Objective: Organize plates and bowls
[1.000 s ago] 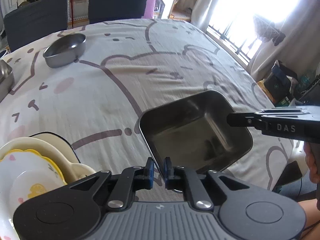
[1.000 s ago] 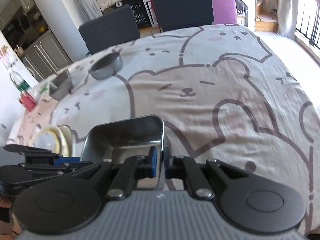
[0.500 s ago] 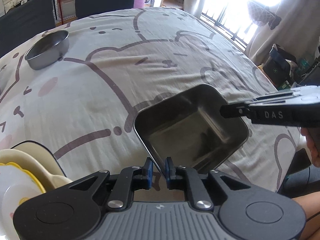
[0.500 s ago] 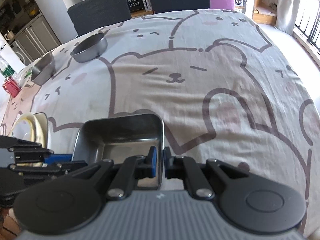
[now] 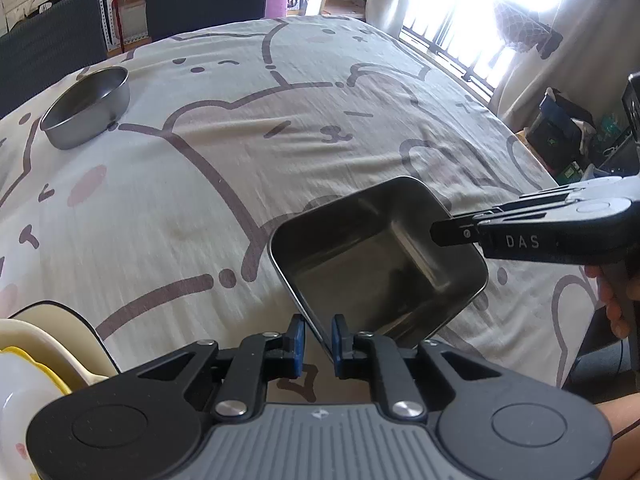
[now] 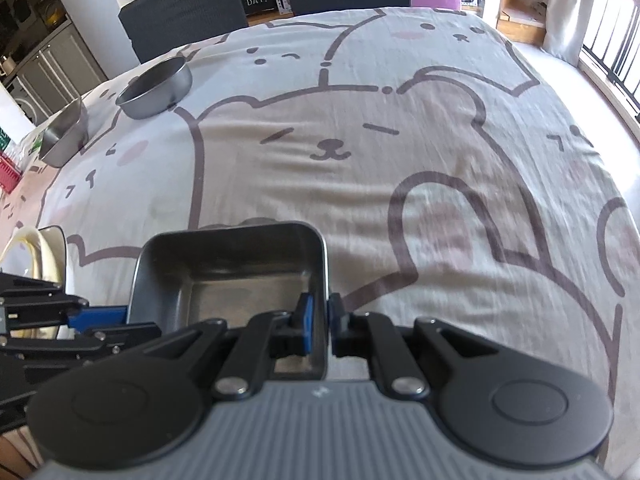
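A square steel dish [image 5: 380, 264] sits low over the bear-print tablecloth, held from two sides. My left gripper [image 5: 318, 340] is shut on the dish's near rim, which runs slanted between the blue pads. My right gripper [image 6: 320, 320] is shut on the dish's right wall [image 6: 325, 280], one pad inside and one outside. In the left wrist view the right gripper's fingers [image 5: 452, 234] reach over the dish's far corner. The right wrist view shows the left gripper's fingers [image 6: 96, 316] at the dish's left side. Whether the dish bottom touches the cloth is hidden.
A round steel bowl [image 5: 86, 112] stands at the far left of the table, and a second steel dish [image 6: 64, 136] lies beyond it. Stacked cream and yellow plates [image 5: 40, 356] sit near the left front edge. Dark chairs [image 6: 180, 4] line the far side. A hand [image 5: 616, 304] grips the right tool.
Both grippers have sunk toward the table with the dish between them. The left gripper's pads stand slightly wider apart than a second ago.
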The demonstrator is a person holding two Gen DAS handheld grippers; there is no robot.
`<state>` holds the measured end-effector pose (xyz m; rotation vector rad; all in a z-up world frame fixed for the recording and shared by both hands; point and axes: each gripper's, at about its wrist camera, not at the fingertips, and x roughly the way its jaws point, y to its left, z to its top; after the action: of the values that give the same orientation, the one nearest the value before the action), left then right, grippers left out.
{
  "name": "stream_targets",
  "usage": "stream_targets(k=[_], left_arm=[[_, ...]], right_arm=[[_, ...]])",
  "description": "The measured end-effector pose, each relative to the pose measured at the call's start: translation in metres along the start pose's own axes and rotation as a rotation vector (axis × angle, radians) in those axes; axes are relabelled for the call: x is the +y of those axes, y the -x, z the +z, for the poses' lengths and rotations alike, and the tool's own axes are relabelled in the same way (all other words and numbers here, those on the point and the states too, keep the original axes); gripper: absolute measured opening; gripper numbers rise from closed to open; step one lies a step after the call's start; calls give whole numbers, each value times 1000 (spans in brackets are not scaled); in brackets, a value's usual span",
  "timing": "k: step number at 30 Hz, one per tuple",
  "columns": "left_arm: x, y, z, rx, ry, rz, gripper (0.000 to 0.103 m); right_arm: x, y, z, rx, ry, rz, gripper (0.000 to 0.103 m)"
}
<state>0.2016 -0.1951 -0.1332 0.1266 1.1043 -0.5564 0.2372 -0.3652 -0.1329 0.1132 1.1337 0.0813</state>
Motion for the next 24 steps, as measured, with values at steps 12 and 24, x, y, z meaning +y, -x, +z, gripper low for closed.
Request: stream_targets(k=[12,24], left_arm=[[2,2,1,-10,24,-8,25],[8,16,8,-73,2,29,68]], right_arm=[[6,-1,-6,12,75,-27,18],[-2,20,-12,-53,49,13,81]])
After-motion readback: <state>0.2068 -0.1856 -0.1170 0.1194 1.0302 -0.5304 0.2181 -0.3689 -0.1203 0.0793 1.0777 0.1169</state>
